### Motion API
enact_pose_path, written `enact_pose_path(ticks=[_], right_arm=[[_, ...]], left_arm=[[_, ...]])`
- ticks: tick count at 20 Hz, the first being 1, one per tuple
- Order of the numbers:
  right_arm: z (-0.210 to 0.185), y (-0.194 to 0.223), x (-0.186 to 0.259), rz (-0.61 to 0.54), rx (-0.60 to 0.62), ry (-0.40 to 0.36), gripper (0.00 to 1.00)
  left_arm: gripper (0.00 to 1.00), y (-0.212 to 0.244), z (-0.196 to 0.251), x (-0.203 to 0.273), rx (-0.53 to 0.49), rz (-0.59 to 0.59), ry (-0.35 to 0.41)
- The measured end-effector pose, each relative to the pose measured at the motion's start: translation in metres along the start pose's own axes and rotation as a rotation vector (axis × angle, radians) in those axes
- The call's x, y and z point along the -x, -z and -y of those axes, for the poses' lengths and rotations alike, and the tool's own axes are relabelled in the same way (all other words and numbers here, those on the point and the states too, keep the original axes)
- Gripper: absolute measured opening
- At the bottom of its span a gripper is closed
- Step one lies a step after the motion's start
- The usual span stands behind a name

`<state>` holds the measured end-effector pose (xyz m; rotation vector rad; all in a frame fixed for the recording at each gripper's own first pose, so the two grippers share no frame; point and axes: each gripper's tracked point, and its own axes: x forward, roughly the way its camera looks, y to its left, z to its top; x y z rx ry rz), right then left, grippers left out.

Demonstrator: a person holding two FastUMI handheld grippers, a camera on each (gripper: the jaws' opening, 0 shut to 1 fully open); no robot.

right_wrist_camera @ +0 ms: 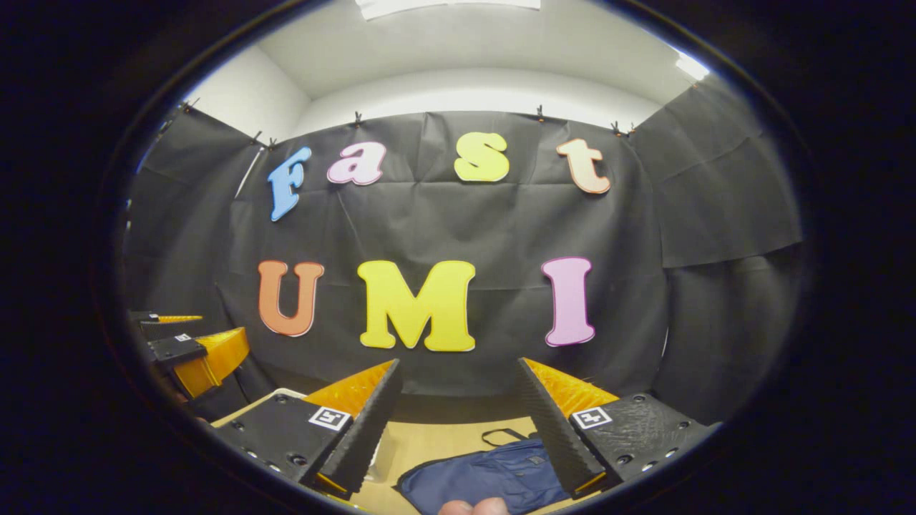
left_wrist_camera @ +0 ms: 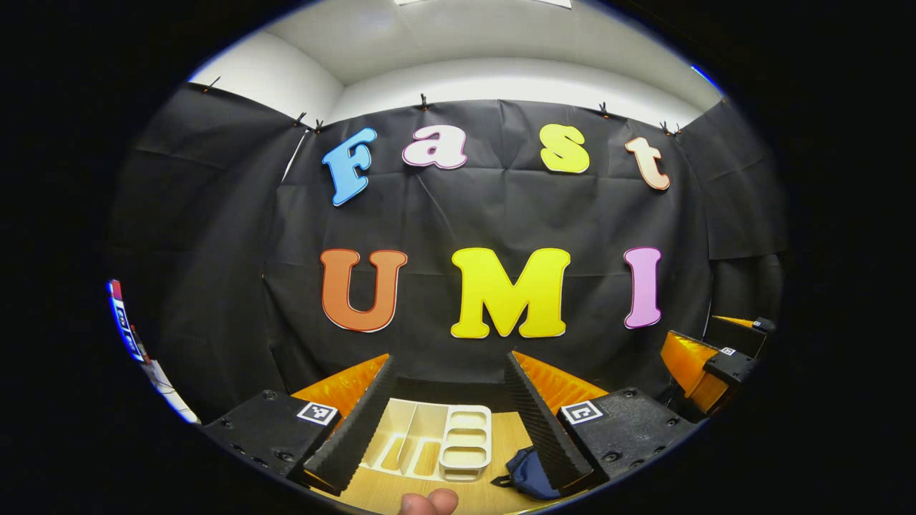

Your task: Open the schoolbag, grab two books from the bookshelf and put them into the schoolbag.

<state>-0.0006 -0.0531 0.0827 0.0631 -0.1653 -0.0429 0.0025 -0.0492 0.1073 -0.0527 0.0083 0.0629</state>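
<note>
In the left gripper view, the left gripper (left_wrist_camera: 447, 422) hangs with fingers spread and empty above the wooden table (left_wrist_camera: 401, 493), framing a white bookshelf (left_wrist_camera: 436, 447) whose slots appear bookless, beside the blue schoolbag (left_wrist_camera: 533, 478). In the right gripper view, the right gripper (right_wrist_camera: 458, 418), likewise spread and empty, hovers over the schoolbag (right_wrist_camera: 486, 476), which seems zipped; judging by this, everything remains undone.

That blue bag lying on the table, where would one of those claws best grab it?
Probably the black carry loop at the far edge of the blue schoolbag. The bag lies flat and limp; the loop stands clear, so the right gripper, open above it, could descend from overhead.
</note>
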Motion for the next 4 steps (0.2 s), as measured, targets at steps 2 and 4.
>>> enact_pose_path(ticks=[2,4], right_arm=[[-0.0021,0.0016,-0.0007,-0.005,0.008,-0.008,0.96],[-0.0041,0.0022,-0.0007,-0.009,0.013,-0.015,0.96]], left_arm=[[0.97,0.0008,0.0001,0.0,-0.004,-0.003,0.001],[0.97,0.0027,-0.0003,0.0018,-0.011,-0.004,0.002]])
